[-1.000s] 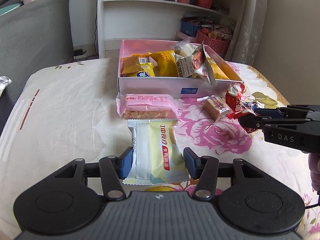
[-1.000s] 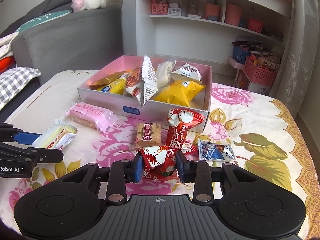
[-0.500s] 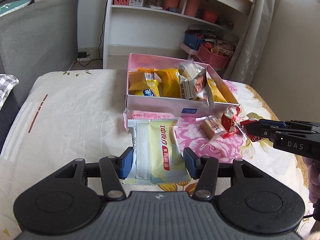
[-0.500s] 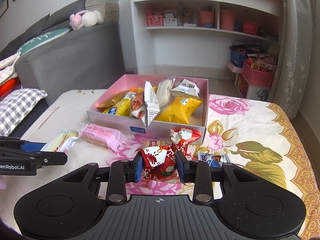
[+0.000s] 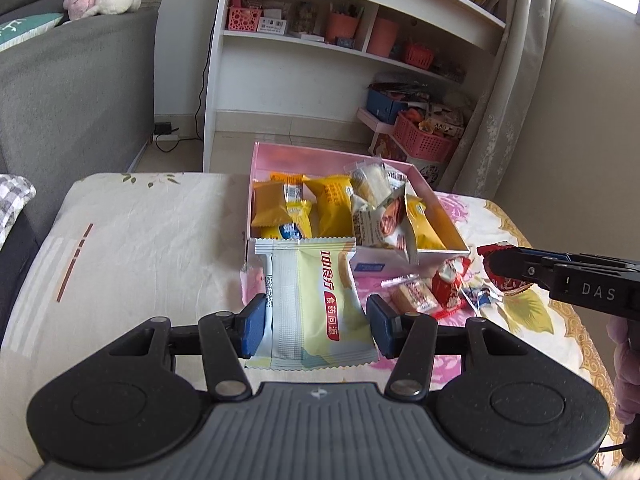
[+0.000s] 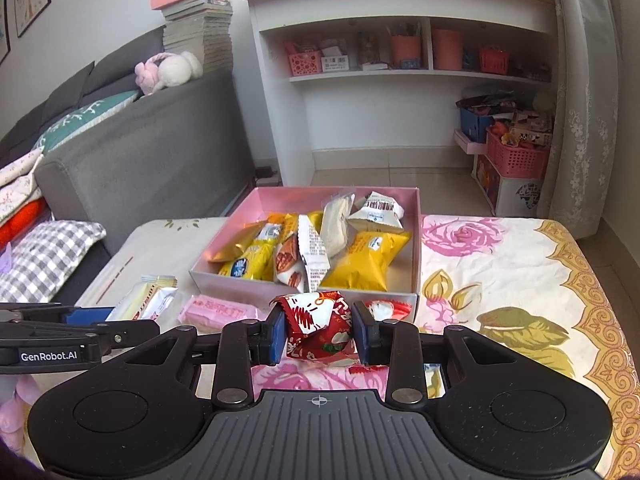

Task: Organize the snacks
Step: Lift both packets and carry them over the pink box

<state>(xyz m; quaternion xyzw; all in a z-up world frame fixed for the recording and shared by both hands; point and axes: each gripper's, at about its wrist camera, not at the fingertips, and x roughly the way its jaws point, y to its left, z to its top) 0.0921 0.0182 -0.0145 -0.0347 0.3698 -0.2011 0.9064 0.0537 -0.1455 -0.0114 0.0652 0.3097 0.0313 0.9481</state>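
My left gripper [image 5: 316, 326] is shut on a pale yellow and white snack packet [image 5: 314, 300], held above the flowered tablecloth. In the right wrist view that packet [image 6: 142, 300] shows at the left. My right gripper [image 6: 318, 330] is shut on a red crinkled snack bag [image 6: 318, 328]; from the left wrist view the bag [image 5: 502, 266] sticks out of its fingertips at the right. Beyond both stands the pink box [image 6: 416, 240] [image 5: 260, 160] holding several yellow and white packets.
On the cloth in front of the box lie a pink wafer pack [image 6: 218, 312], a small biscuit pack [image 5: 412, 294], a red-and-white candy bag [image 5: 450, 284] and a blue wrapper [image 5: 480, 298]. A grey sofa [image 6: 160, 148] stands left, a white shelf [image 6: 400, 76] behind.
Both grippers have risen with their packets off the tablecloth, so the box now looks lower and farther. The pink wafer pack is now mostly hidden behind the yellow packet in the left wrist view.
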